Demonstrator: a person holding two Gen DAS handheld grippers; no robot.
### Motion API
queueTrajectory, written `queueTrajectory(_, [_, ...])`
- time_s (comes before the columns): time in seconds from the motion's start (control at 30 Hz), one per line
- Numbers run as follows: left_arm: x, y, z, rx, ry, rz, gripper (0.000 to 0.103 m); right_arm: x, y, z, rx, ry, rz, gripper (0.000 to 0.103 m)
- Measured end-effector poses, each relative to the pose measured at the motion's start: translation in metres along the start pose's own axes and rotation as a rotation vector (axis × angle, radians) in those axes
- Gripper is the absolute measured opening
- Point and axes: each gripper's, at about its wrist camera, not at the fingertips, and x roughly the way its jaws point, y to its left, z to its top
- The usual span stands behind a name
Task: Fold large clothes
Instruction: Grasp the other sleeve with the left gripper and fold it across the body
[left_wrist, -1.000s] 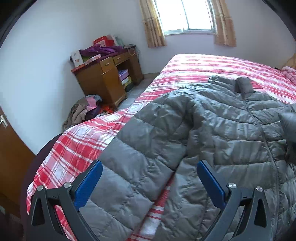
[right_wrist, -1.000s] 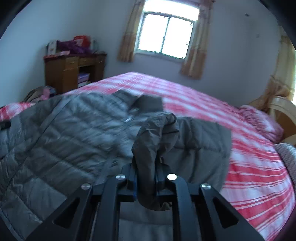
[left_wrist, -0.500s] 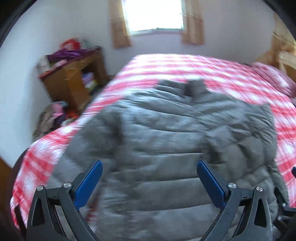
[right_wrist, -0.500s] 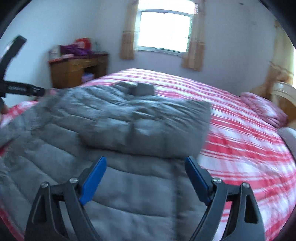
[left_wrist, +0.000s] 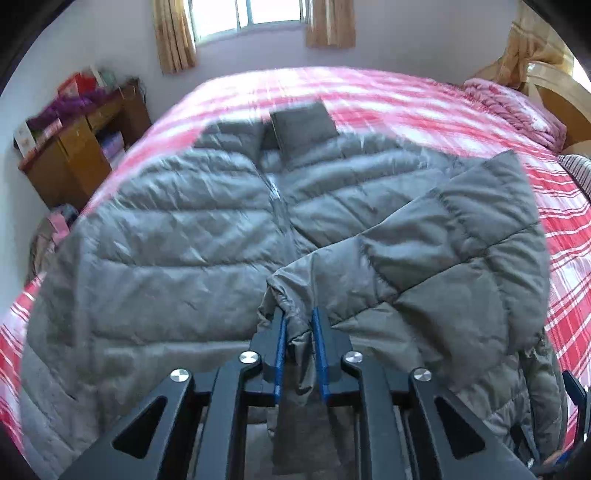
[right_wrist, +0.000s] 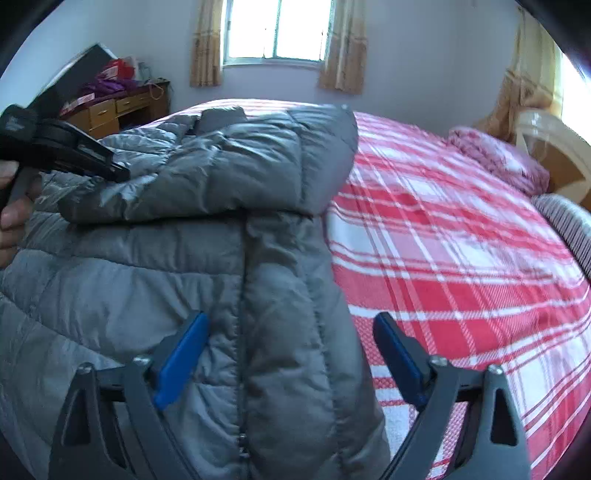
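Note:
A grey quilted puffer jacket (left_wrist: 166, 229) lies front-up, zipped, on the red plaid bed (left_wrist: 369, 92). Its right sleeve (left_wrist: 443, 251) is folded across the chest. My left gripper (left_wrist: 297, 317) is closing, and its blue pads pinch the sleeve's cuff (left_wrist: 291, 291). In the right wrist view the left gripper (right_wrist: 118, 171), held by a hand, sits at the end of the folded sleeve (right_wrist: 240, 173). My right gripper (right_wrist: 291, 325) is opening wide just above the jacket's (right_wrist: 129, 280) right side edge; the pads press on nothing.
A wooden desk (left_wrist: 74, 155) piled with boxes stands against the left wall, with a heap of clothes (left_wrist: 51, 229) on the floor beside it. A pink blanket (right_wrist: 495, 155), a striped pillow (right_wrist: 569, 221) and the headboard (right_wrist: 554, 147) are at the far right.
The right gripper let go of the sleeve cuff, opened and sank to the jacket's right edge. The left gripper swung right across the jacket and closed on that cuff.

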Motion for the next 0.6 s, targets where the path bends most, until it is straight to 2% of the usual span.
queueTrajectory(0.1, [-0.029,0.022,-0.003,0.009,-0.076,0.04,0.012,0.0,-0.008,-0.006,0.032,0.013,0.02,0.096])
queueTrajectory(0.2, [-0.051,0.047,-0.01,0.002,-0.119,0.097,0.012,-0.001,-0.009,-0.008,0.032,0.01,0.019,0.097])
queueTrajectory(0.3, [-0.054,0.07,-0.024,-0.004,-0.12,0.171,0.012,0.0,-0.008,-0.008,0.029,0.016,0.011,0.099])
queueTrajectory(0.43, [-0.029,0.086,-0.043,-0.004,-0.081,0.25,0.012,0.001,-0.004,-0.007,0.026,0.019,0.002,0.1])
queueTrajectory(0.5, [-0.016,0.089,-0.046,-0.005,-0.05,0.274,0.017,0.002,-0.003,-0.008,0.025,0.024,0.001,0.1])
queueTrajectory(0.57, [-0.013,0.09,-0.045,-0.005,-0.032,0.324,0.036,0.003,-0.006,-0.006,0.032,0.035,0.014,0.1])
queueTrajectory(0.6, [-0.018,0.091,-0.044,-0.005,-0.049,0.331,0.039,0.002,-0.009,-0.004,0.043,0.044,0.039,0.099])
